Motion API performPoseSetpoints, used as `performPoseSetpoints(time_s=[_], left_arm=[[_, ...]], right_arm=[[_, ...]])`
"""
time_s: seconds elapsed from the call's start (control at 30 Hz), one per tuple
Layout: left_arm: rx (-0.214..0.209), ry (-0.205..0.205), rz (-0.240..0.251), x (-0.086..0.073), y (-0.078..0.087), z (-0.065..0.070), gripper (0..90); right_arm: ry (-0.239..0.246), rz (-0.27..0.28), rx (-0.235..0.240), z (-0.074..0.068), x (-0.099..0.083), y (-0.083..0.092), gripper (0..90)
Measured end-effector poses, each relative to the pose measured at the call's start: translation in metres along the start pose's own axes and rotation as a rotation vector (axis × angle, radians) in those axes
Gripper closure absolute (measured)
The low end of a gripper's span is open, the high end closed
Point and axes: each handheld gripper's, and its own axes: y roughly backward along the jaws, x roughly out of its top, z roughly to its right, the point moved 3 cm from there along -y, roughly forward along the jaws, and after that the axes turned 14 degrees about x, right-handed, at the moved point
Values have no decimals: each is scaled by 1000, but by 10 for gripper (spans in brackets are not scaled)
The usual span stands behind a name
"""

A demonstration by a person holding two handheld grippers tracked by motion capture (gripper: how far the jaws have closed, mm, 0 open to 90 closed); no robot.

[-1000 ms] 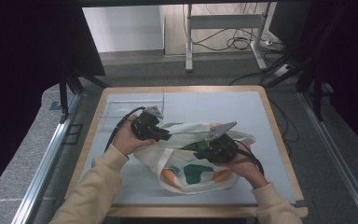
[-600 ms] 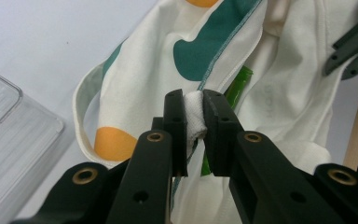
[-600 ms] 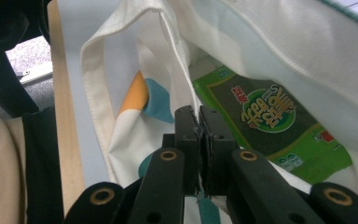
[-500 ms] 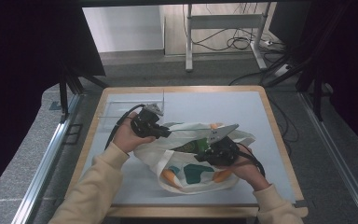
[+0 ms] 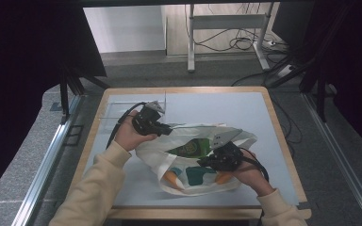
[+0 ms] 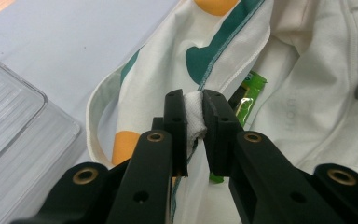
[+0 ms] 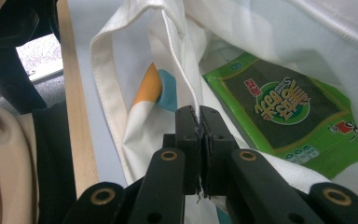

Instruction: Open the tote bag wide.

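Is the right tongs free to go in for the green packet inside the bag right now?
Probably not. The right tongs are shut on the bag rim, as are the left tongs. The green packet lies exposed in the open mouth, but reaching it means releasing the rim.

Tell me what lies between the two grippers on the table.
In the high view, the open mouth of the white tote bag spans from the left gripper to the right gripper, with a green snack packet inside.

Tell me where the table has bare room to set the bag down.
Free: the far right of the table, beyond the tote bag, and the strip along the near edge. Crowded: the far left, where the clear tray lies, and the middle, under the bag and both hand-held grippers.
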Motion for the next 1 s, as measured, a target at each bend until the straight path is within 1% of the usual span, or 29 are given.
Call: performPoseSetpoints(time_s=[0.03,0.07,0.1,0.13,0.17,0.2,0.37,0.53,0.57,0.6,0.63,0.77,0.83,0.9,1.0], left_arm=[[0,14,6,0,-1,0,807],[1,18,7,0,-1,0,807],[1,18,6,0,-1,-1,808],[3,4,-1,0,-1,-2,807],[4,8,1,0,-1,-3,808],[6,0,-3,0,0,-4,808],[11,10,2,1,-1,-6,808],[17,7,1,3,0,-7,808],[19,12,4,4,0,-6,808],[22,8,3,4,0,-7,808],[22,24,11,5,0,-6,808],[29,25,11,6,-1,-8,808],[30,39,15,7,-1,-8,808],[36,34,11,7,-2,-10,809],[41,52,15,7,-4,-13,809]], right_arm=[[1,0,2,-1,-1,0,864],[0,-1,2,-1,-1,0,864],[-1,-1,3,-2,-1,0,864],[-2,-1,4,-2,-2,0,864],[1,-1,4,-3,-2,-1,864],[1,-2,5,-3,-2,-1,864],[-1,-3,7,-5,-5,-2,865],[-3,-2,10,-8,-7,-2,864],[-3,-2,12,-8,-7,-2,865],[-3,-1,11,-9,-7,-2,864],[-4,0,11,-9,-8,-1,864],[-1,3,15,-11,-8,-1,865],[-2,2,16,-12,-9,-1,865],[0,0,20,-13,-10,-1,865],[-3,-2,25,-14,-11,-2,865]])
